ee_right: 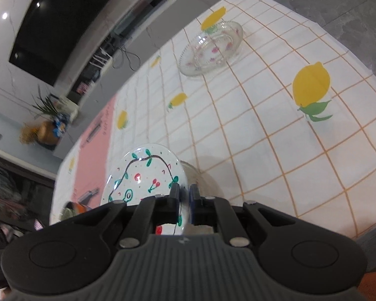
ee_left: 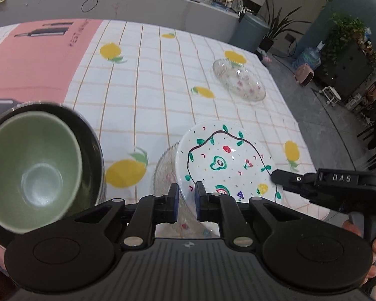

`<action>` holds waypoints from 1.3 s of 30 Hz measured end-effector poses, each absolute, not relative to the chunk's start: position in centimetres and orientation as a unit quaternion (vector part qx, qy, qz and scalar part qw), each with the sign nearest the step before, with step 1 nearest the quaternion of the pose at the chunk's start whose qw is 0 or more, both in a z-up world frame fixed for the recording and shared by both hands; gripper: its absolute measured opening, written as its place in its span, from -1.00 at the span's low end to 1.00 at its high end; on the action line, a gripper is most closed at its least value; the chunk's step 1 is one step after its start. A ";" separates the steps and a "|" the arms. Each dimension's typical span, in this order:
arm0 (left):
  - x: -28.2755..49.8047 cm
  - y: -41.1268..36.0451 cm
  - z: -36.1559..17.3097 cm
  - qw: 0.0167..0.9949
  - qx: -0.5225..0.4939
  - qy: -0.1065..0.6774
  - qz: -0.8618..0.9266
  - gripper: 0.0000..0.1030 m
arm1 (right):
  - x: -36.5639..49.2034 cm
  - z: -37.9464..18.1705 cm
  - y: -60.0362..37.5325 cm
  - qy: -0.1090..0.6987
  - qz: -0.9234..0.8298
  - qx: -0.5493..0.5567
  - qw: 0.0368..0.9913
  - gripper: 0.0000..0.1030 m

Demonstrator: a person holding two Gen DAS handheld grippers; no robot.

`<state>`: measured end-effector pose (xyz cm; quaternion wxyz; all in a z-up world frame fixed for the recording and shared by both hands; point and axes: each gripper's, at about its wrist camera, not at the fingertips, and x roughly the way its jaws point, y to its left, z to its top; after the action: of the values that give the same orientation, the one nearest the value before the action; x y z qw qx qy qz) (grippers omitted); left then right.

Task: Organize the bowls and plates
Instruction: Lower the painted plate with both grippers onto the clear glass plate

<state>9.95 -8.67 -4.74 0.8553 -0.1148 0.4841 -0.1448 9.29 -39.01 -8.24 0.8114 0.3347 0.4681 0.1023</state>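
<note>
Right tool (ee_right: 184, 190) pinches glossy round plate (ee_right: 143, 173) — painted fruit

two clear glass plates with small pink flowers: one far glass plate (ee_left: 239, 79) in the upper right of the left wrist frame, also at the top centre of the right wrist frame (ee_right: 210, 50), and one near glass plate (ee_left: 166, 173) at the lower centre, partly hidden under the painted plate. one white painted plate (ee_left: 228, 161) with fruit drawings, lower centre (ee_right: 143, 175). two bowls nested at the lower left of the left wrist frame: one green bowl (ee_left: 35, 173) inside one dark bowl (ee_left: 90, 145). two grippers: the left gripper (ee_left: 186, 195) and the right gripper (ee_left: 274, 174) (ee_right: 184, 197).
</note>
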 end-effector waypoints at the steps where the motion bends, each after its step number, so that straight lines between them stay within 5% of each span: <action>1: 9.9 -8.7 -5.0 0.856 -0.113 0.485 -0.141 -0.72 | 9.4 -8.4 -38.9 0.473 0.099 0.330 0.811 -0.88; 14: 9.2 -10.1 -6.4 0.866 -0.053 0.486 -0.106 -0.76 | 10.4 -9.0 -36.6 0.502 0.091 0.256 0.821 -0.88; 15: 9.1 -10.3 -6.5 0.867 -0.052 0.483 -0.111 -0.98 | 10.4 -9.0 -36.5 0.501 0.090 0.250 0.824 -0.88; 16: 9.0 -10.4 -6.4 0.865 -0.062 0.480 -0.134 -1.00 | 10.4 -9.0 -36.4 0.501 0.089 0.246 0.825 -0.89; 39: 8.4 -9.9 -7.1 0.874 -0.030 0.477 -0.087 -0.78 | 10.3 -9.4 -35.3 0.506 0.070 0.217 0.832 -0.90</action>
<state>8.38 -9.86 -7.06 0.8741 -0.0303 0.4770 -0.0867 10.35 -35.30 -9.36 0.8321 0.2166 0.5058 0.0696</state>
